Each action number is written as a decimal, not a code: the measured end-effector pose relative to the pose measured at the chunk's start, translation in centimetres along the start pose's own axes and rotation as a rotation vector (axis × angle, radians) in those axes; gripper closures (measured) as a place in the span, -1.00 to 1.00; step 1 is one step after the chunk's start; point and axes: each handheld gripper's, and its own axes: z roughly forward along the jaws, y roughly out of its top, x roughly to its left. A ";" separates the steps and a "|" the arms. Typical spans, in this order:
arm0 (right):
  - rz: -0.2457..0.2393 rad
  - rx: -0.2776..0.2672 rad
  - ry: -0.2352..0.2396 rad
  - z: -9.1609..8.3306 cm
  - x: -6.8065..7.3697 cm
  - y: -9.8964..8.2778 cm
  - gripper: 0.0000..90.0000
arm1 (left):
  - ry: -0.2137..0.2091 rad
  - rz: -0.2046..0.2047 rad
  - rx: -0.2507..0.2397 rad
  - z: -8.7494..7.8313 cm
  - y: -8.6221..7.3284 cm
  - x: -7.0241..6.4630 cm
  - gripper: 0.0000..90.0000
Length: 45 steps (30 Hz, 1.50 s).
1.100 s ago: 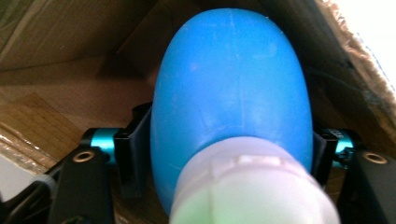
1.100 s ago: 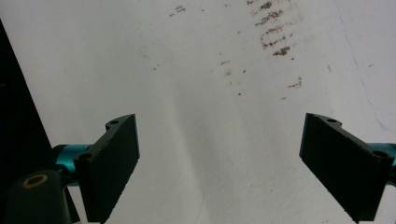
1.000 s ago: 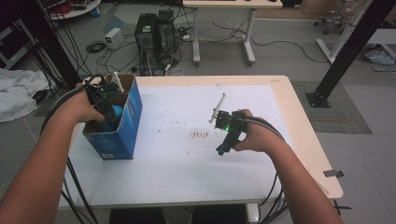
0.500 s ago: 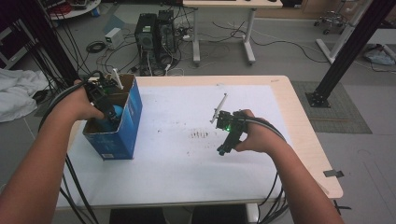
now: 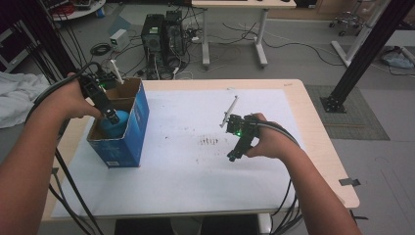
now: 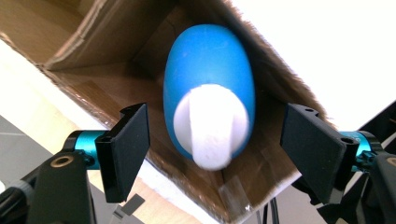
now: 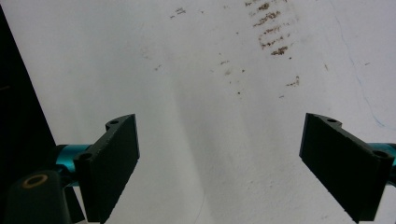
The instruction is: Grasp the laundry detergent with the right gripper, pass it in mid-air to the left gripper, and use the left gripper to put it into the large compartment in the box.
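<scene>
A blue egg-shaped object (image 6: 208, 84) with a white patch lies inside an open blue cardboard box (image 5: 132, 132) at the table's left. My left gripper (image 5: 111, 116) hangs over the box mouth and points down at the blue object (image 5: 117, 126). Its jaws have just been opening. In the left gripper view the left gripper (image 6: 217, 116) stands open, its pads apart from the object on both sides. My right gripper (image 5: 234, 154) rests low on the white sheet (image 5: 186, 161) at centre right. Seen in its own view, the right gripper (image 7: 219, 126) is open with nothing between its pads.
Brown smudges (image 5: 209, 141) mark the sheet left of the right gripper. Cables trail off the table's near edge on both sides. Computer towers (image 5: 164, 32) and a desk stand on the floor beyond the far edge. A black frame post (image 5: 362, 54) rises at the right.
My left gripper has lifted up out of the box and its jaws have spread wider, leaving the blue object in the box. The right gripper has stayed where it was.
</scene>
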 end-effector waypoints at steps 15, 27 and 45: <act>-0.017 -0.011 -0.010 -1.5 0.1 0.7 -0.75 | 0.009 0.187 -0.013 -3.6 1.7 -2.7 -0.52; -0.035 0.021 -0.011 -2.6 -0.3 1.2 -0.75 | -0.035 0.377 0.000 -3.2 4.8 -6.3 -0.53; -0.035 0.059 0.004 -2.7 -0.3 1.4 -0.75 | -0.073 0.534 0.047 0.4 8.4 -10.4 -0.72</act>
